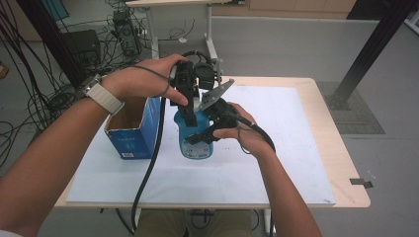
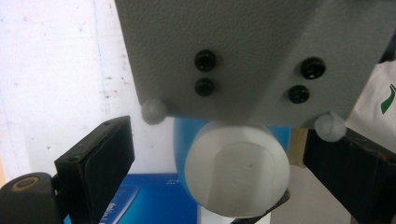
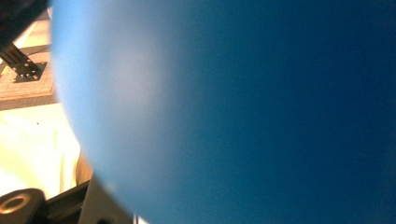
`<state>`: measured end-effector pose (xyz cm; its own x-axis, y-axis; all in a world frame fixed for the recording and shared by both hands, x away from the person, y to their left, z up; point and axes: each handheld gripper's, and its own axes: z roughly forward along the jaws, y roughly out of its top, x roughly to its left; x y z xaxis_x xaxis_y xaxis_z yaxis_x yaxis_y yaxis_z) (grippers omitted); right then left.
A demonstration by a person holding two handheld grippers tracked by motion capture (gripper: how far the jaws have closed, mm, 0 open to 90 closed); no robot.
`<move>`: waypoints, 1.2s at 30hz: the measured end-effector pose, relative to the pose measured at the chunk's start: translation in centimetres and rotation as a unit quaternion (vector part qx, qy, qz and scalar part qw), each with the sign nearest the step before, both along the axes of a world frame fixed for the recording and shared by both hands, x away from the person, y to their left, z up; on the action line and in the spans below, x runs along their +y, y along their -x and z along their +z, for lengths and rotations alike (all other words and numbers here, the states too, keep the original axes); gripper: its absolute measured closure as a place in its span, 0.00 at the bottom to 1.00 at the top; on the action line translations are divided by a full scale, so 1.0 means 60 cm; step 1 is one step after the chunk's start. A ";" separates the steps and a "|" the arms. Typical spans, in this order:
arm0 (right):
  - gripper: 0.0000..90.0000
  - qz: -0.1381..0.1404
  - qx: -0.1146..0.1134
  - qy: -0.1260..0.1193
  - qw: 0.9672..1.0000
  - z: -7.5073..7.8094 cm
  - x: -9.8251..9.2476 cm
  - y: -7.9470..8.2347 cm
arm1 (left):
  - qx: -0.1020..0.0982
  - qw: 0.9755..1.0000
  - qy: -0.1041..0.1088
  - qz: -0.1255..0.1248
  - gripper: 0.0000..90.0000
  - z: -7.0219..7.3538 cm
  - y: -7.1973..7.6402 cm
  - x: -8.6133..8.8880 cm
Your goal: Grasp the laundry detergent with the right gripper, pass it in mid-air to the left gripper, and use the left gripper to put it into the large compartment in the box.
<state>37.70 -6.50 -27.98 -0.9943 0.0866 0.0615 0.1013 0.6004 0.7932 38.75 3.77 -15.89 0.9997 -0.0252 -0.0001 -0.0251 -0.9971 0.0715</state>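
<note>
High view first, from left to right: an open blue cardboard box (image 1: 129,133) is being seen standing on the white mat (image 1: 276,173) that is covering the wooden table (image 1: 346,163). Just to the right of the box, a blue bottle (image 1: 196,143) is being kept upright on the mat. The left gripper (image 1: 190,106) is being held over the top of the bottle by the left hand (image 1: 143,79), which is wearing a white watch strap (image 1: 104,97). The bottle is being squeezed at its right side by the right gripper (image 1: 207,132), which is being held by the right hand (image 1: 247,136); its jaws are being pressed tight on the blue body. From the left gripper view, the bottle's white cap (image 2: 236,172) is being looked down on, with one black jaw standing at each side of it. A gap is being left between each jaw and the cap, so these jaws are being held wide and nothing is being pinched by them. A grey plate (image 2: 252,56) of the other gripper is being seen above the cap. From the right gripper view, the blue side of the bottle (image 3: 243,112) is being seen very close and blurry.
</note>
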 end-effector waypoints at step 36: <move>0.49 -0.001 0.000 -0.002 1.000 0.000 -0.004 0.000 | 0.000 1.000 0.000 0.000 0.10 -0.004 0.001 0.002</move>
